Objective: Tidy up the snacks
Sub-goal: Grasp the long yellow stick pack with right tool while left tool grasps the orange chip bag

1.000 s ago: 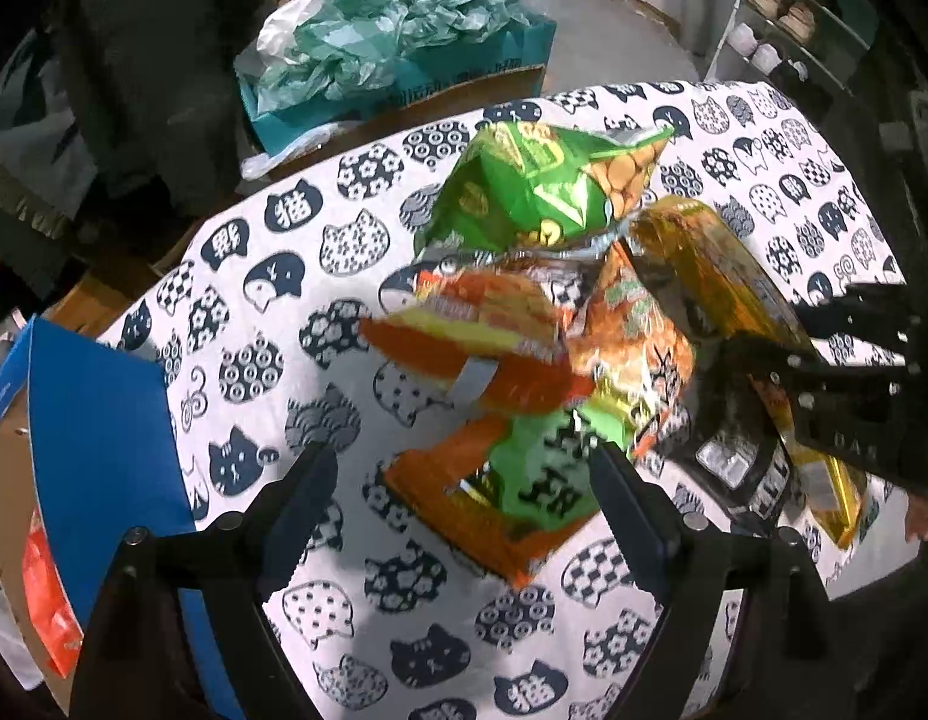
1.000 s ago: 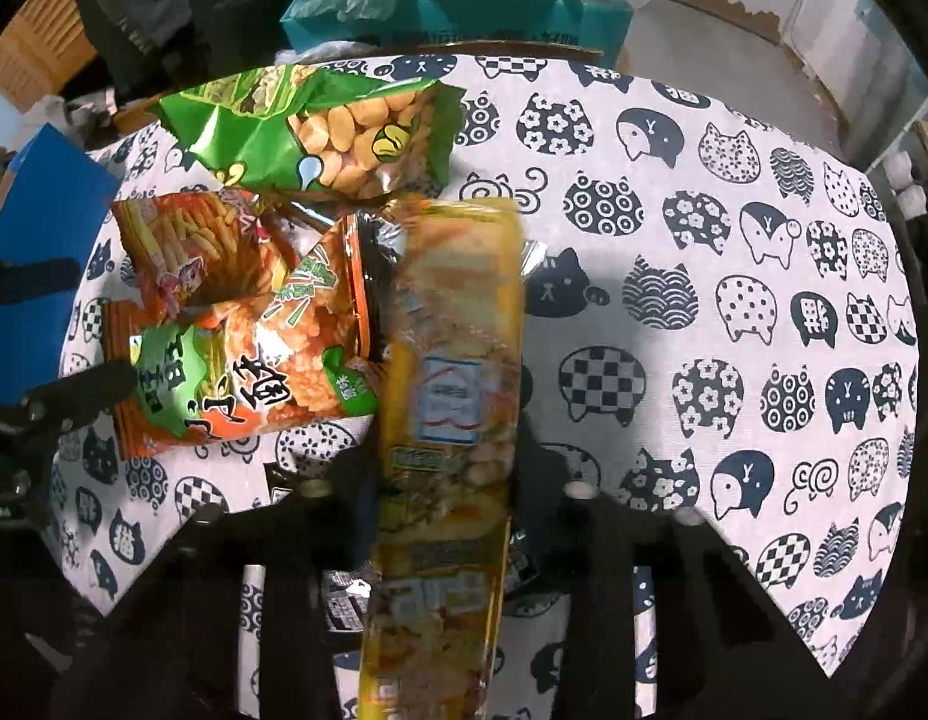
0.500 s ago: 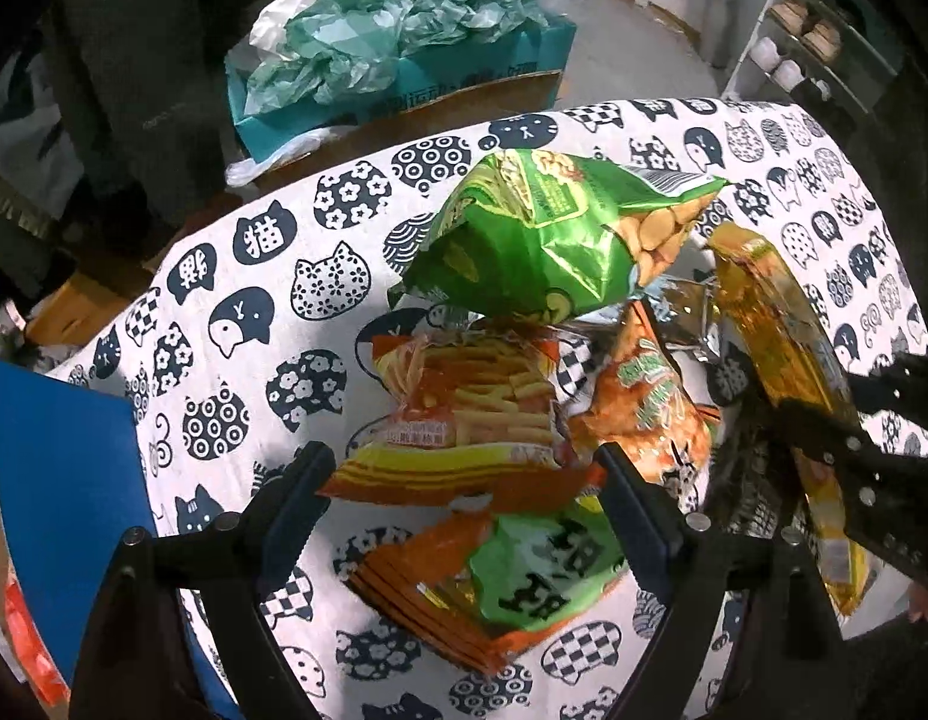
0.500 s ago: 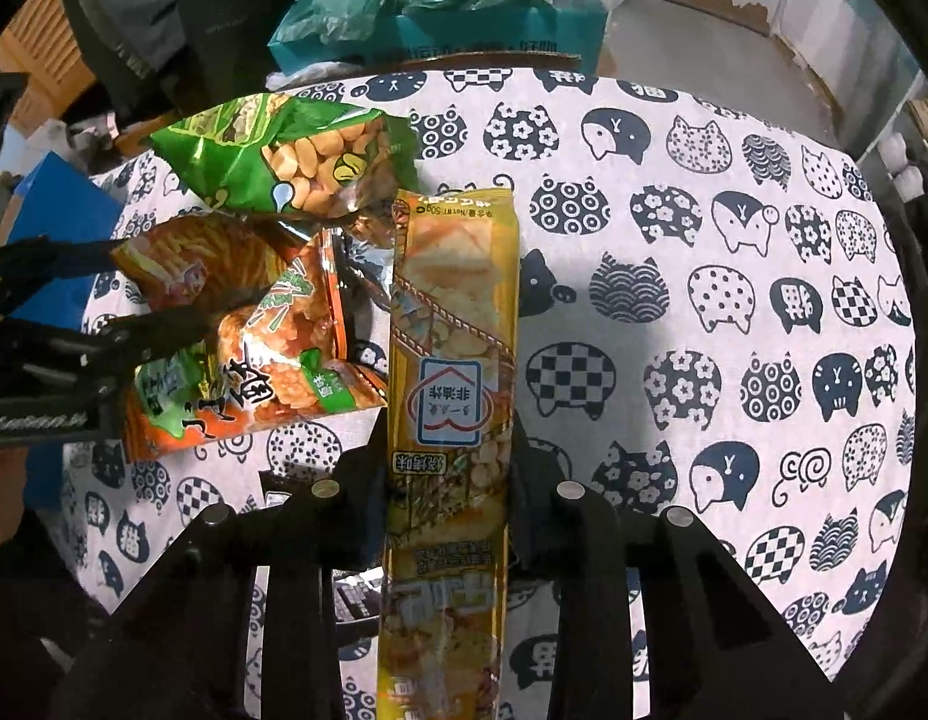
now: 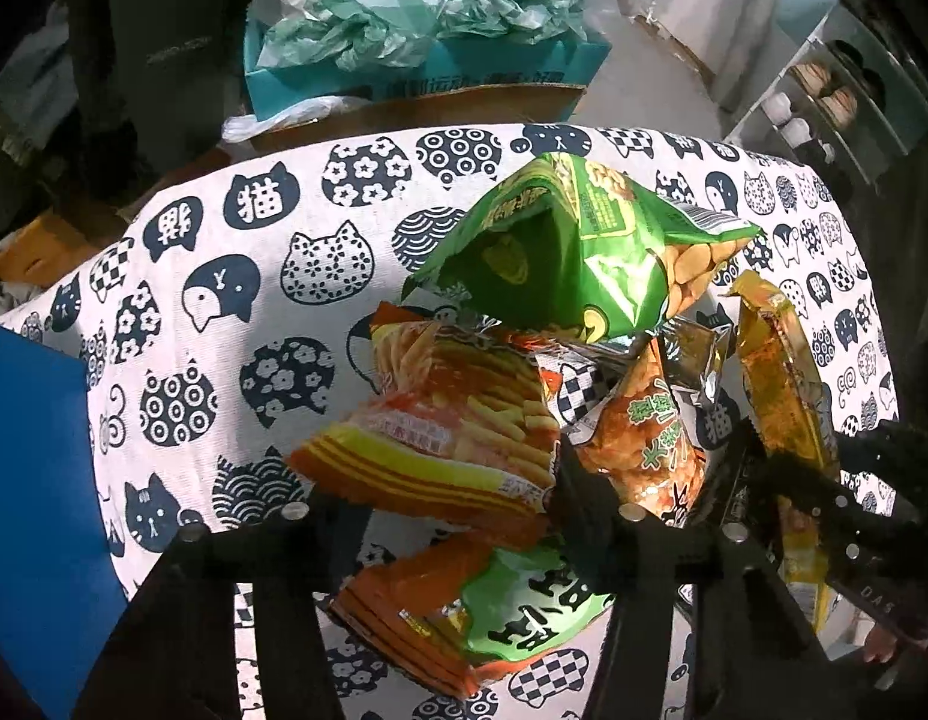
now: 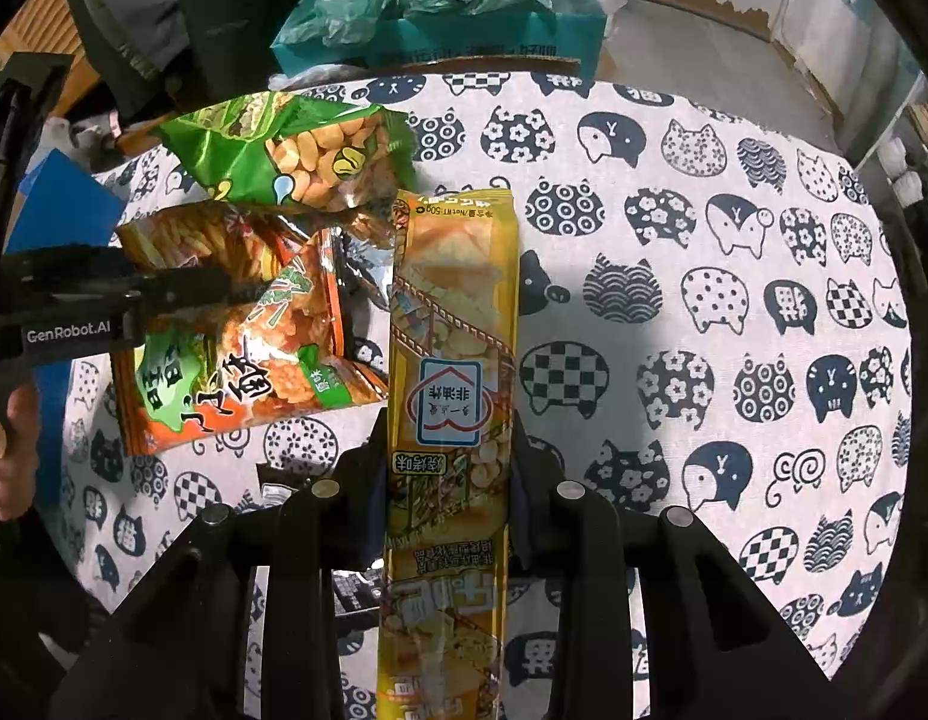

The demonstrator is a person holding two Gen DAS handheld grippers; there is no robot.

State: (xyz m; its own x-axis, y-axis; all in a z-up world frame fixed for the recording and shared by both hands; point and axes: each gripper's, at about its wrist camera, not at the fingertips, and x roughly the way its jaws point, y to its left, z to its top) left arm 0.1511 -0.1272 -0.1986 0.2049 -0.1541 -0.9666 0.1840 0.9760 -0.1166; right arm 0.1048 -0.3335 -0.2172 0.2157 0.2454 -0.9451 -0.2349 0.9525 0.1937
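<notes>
Right fingers [image 6: 526,468] are pinched tight on both long edges of the yellow cracker pack [image 6: 455,324], so the right gripper [image 6: 449,462] has it clamped at mid-length, far end pointing out over the cat-print tablecloth [image 6: 733,300]. Over on the other side, the left gripper [image 5: 452,495] is closed down around the near edge of the orange fries bag [image 5: 458,426], its fingers pressing in from either side of it. That bag sits on top of the orange-and-green snack bag [image 5: 481,606], and just beyond them the green peanut bag [image 5: 583,252] rises over the pile, one corner touching the heap. Snacks are bunched together at the left half of the table; to the right of the cracker pack the cloth runs bare out to the table edge. A blue box [image 5: 38,480] borders the cloth's left edge, and a teal carton stuffed with green plastic [image 6: 440,6] stands past the far edge.
</notes>
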